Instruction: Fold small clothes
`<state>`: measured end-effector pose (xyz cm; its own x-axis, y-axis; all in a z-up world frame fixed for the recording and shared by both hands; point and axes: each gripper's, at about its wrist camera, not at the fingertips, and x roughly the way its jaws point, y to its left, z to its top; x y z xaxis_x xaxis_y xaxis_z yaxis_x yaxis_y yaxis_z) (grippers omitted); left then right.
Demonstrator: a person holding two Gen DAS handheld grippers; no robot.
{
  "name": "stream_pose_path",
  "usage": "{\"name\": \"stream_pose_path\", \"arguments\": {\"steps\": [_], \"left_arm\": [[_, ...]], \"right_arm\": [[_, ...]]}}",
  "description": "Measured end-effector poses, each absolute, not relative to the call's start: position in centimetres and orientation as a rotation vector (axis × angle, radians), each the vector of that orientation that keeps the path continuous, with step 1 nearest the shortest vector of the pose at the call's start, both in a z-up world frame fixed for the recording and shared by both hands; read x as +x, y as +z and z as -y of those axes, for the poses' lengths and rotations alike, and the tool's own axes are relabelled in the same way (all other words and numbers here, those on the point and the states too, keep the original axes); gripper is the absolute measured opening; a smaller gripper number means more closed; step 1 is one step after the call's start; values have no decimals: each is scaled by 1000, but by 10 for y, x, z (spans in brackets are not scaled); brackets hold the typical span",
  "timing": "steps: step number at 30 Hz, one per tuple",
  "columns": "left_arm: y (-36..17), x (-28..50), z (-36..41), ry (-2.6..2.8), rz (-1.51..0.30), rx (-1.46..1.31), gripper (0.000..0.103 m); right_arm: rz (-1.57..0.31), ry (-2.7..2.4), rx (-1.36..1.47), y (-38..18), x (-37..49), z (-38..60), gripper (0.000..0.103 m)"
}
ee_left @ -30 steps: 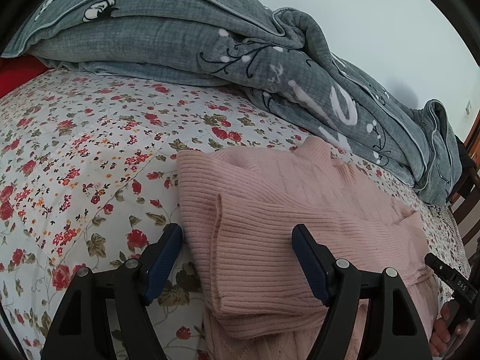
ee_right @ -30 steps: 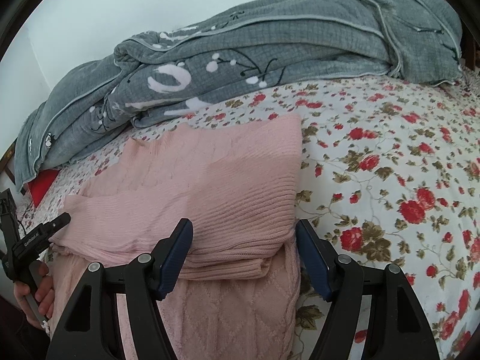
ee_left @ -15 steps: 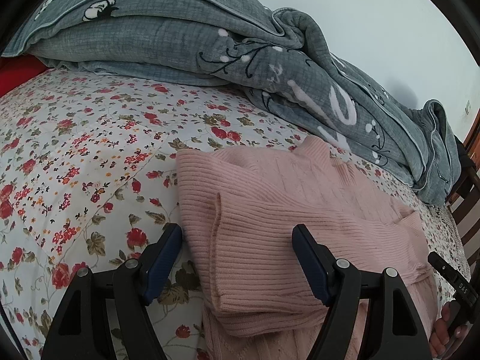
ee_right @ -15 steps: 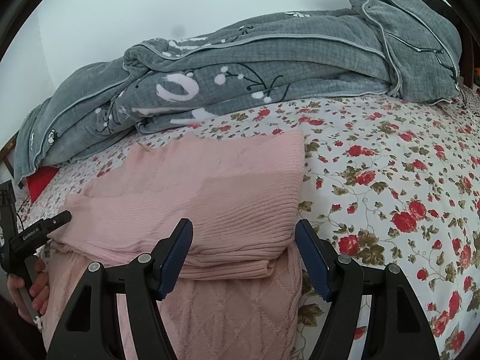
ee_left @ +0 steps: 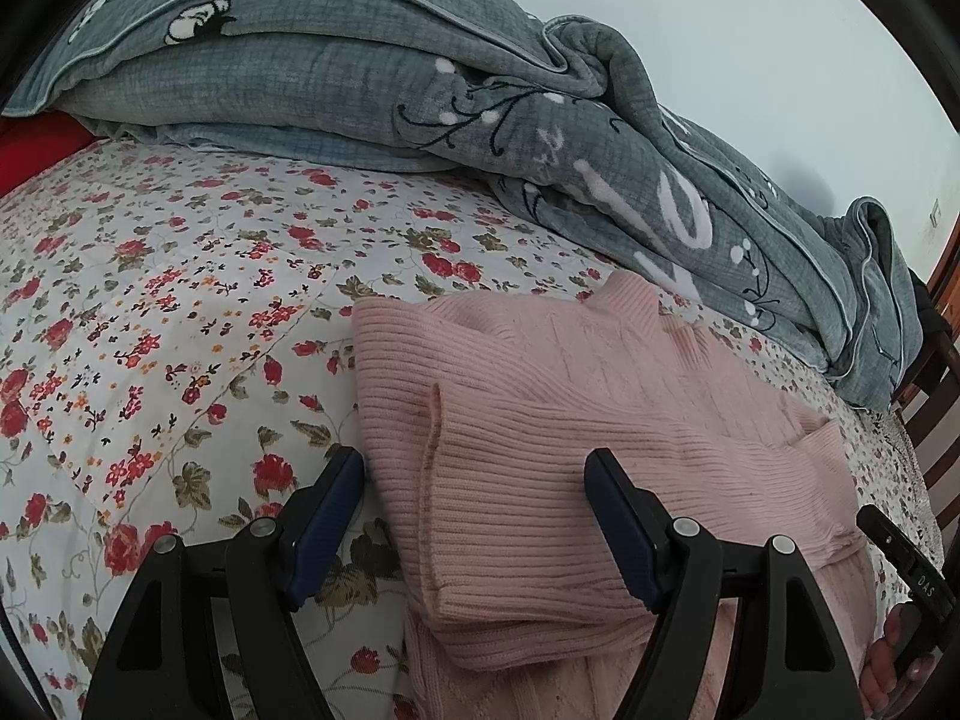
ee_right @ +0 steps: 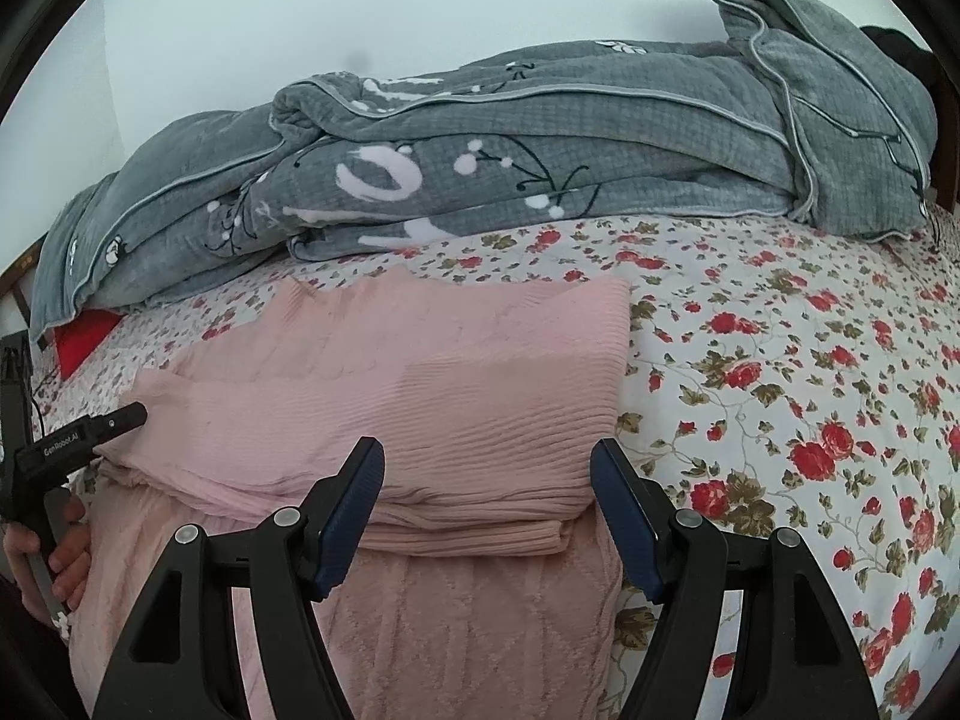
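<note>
So there's a pink knit sweater (ee_left: 576, 420) lying on a bed, on top of a white sheet (ee_left: 150, 312) covered in little red flowers. It's already partly folded: a ribbed sleeve or side panel is doubled over the body, so there's a thick layered edge near the front, and underneath you can see a cable-knit part of the same pink fabric. The neck end points toward the far side of the bed.

Behind it, along the wall side, a big grey quilt (ee_left: 372, 84) with white and dark flower prints is bunched up in a long heap. A bit of something red (ee_left: 30, 150) peeks out from under one end of it.

The left claw (ee_left: 474, 516) sits wide, nothing pinched between its blue pads. One finger is over the flowery sheet just beside the sweater's edge, the other is over the folded ribbed layer. Can't really tell if the tips touch the fabric.

The right claw (ee_right: 487, 501) is also wide and holding nothing. It sits over the opposite edge of the sweater, with the folded corner showing between its fingers.

In the right wrist view you can see the other handheld tool at the far left with a hand (ee_right: 51, 558) wrapped around its grip.
</note>
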<state>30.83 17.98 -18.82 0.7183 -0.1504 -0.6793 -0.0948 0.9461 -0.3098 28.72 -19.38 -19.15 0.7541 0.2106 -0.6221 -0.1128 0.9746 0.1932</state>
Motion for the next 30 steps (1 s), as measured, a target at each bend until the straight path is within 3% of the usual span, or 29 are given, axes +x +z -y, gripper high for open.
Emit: {"name": "stream_pose_path", "arguments": {"steps": [30], "left_arm": [[-183, 303, -174, -45, -748, -320, 75]], "right_arm": [[-715, 147, 57, -193, 288, 180, 72]]}}
